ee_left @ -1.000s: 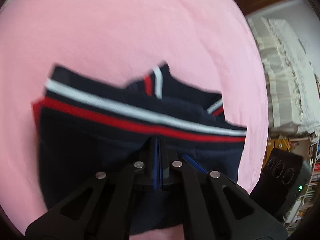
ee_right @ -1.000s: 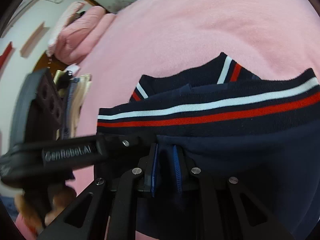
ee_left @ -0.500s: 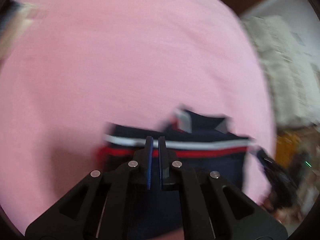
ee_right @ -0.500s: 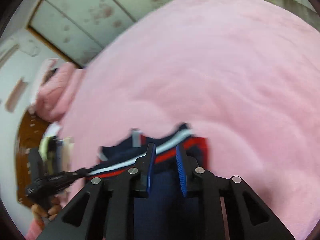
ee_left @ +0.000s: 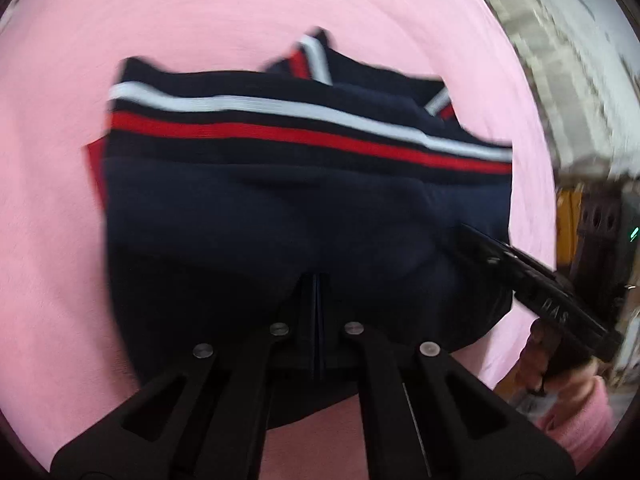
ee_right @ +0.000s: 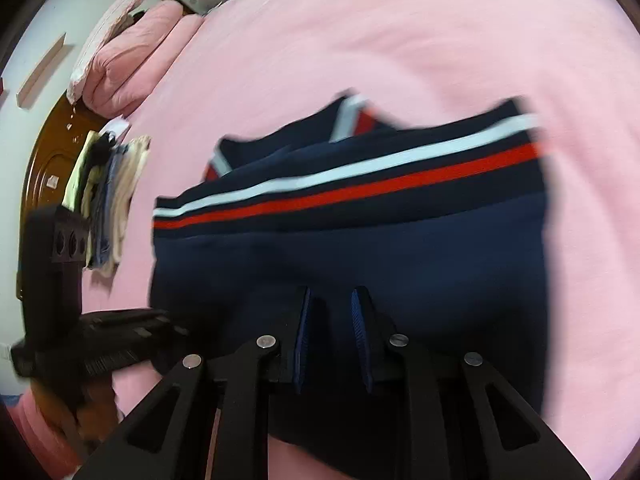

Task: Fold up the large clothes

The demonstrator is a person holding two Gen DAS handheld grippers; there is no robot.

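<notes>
Since half a second earlier, both grippers have been dropping back toward the navy sweater (ee_left: 280, 208), which is now filling more of each view. It is lying folded on the pink bedsheet (ee_left: 240, 12), its white and red striped hem (ee_right: 360, 184) facing away. The left gripper (ee_left: 318, 320) is sitting closed over the near edge; whether cloth is pinched cannot be told. The right gripper (ee_right: 332, 332) is hovering with its jaws slightly apart above the fabric. A stack of folded clothes (ee_right: 108, 192) is resting beside the pink pillows (ee_right: 132, 48).
</notes>
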